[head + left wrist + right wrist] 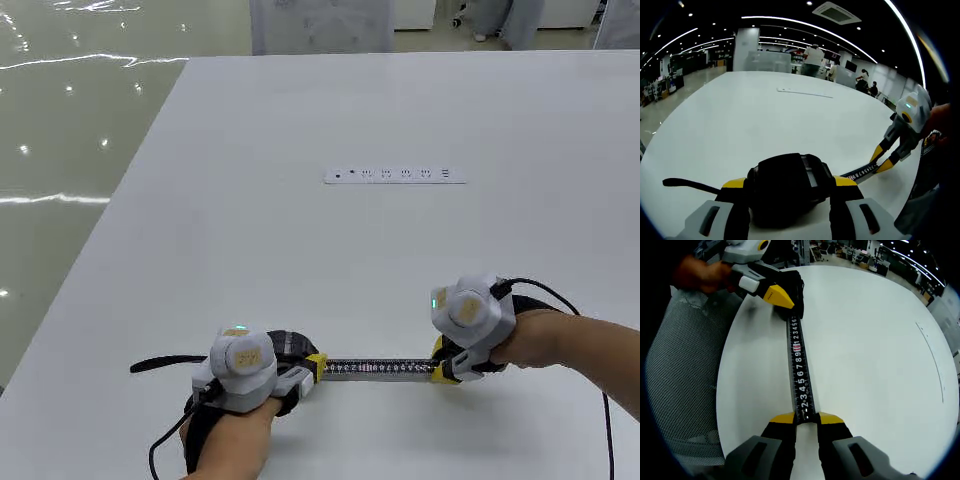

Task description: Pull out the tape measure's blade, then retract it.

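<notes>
A black tape measure case [790, 187] sits on the white table, clamped between the yellow-tipped jaws of my left gripper [300, 372]. Its wrist strap [165, 362] trails off to the left. The blade [800, 375] is drawn out a short way toward the right, numbers facing up, lying flat just above the tabletop. My right gripper [805, 417] is shut on the blade's free end. In the head view the blade [378, 368] spans the gap between the left gripper and the right gripper [440, 370]. The case [792, 290] appears at the far end in the right gripper view.
A white power strip [394, 175] lies farther back on the table [400, 110]. The table's left edge runs diagonally, with glossy floor [70, 120] beyond. A cable [575, 310] loops from the right gripper. People stand far off at the back.
</notes>
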### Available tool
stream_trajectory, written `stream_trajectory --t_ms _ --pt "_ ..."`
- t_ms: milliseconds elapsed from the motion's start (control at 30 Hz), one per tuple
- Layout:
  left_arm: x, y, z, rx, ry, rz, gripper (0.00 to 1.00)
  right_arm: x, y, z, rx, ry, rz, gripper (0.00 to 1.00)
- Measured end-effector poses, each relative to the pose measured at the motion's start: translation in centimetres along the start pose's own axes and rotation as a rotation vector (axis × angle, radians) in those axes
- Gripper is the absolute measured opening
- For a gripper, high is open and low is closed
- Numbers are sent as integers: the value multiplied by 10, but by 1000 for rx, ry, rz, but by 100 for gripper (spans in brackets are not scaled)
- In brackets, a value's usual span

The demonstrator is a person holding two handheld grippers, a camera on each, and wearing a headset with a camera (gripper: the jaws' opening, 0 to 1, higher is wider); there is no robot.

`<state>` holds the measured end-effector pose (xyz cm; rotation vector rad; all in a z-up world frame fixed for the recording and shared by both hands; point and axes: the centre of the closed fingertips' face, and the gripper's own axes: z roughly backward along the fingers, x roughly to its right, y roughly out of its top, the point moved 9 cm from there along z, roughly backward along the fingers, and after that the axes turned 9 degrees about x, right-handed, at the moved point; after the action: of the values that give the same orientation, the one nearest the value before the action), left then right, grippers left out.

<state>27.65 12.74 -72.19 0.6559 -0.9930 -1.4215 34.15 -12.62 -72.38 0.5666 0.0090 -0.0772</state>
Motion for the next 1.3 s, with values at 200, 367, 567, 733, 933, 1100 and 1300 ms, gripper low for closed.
stream_trajectory --t_ms 200,367,567,733,933,1100,1300 --pt "0 0 0 0 0 0 61 0 2 -2 4 -3 -7 11" --pt "0 0 0 0 0 0 61 0 5 -4 4 0 -7 11" --pt "0 0 0 0 -1 -1 61 1 7 -6 8 1 -13 11" --pt "0 0 0 -1 -2 -2 61 1 10 -7 11 0 -14 11" --pt "0 0 0 -1 -3 -2 61 0 12 -9 15 6 2 11" --pt "0 0 0 -1 -4 0 61 -1 15 -10 15 10 -1 11" --pt "-1 0 -1 -2 -4 -1 61 -2 17 -12 20 11 -11 11"
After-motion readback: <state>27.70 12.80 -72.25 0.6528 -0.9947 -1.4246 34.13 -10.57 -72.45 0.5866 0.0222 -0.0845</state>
